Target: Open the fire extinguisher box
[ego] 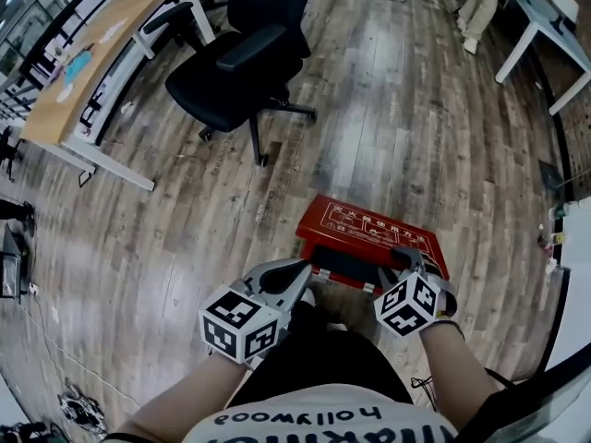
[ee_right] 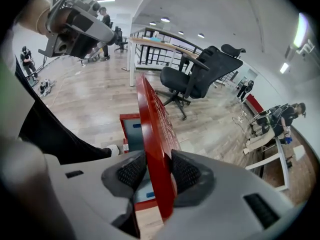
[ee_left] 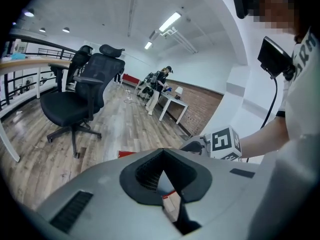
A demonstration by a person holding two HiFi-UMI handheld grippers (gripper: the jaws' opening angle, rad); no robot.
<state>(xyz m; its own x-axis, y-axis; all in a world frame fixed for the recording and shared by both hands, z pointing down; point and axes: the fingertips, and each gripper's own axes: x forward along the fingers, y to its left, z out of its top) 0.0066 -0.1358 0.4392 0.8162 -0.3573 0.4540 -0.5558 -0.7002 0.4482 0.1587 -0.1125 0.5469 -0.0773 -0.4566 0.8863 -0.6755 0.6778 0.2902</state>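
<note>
Head view: a red fire extinguisher box sits on the wooden floor just ahead of the person, its lid raised; the lid's white print is too small to read. The right gripper is at the lid's near right edge and the left gripper is beside the box's left corner. The shirt carries the word "hollywood". Left gripper view: the jaws meet at the tips with nothing between them, and an office chair stands beyond. Right gripper view: both pads press on the lid's edge, which stands upright between them, with the box's grey interior behind it.
</note>
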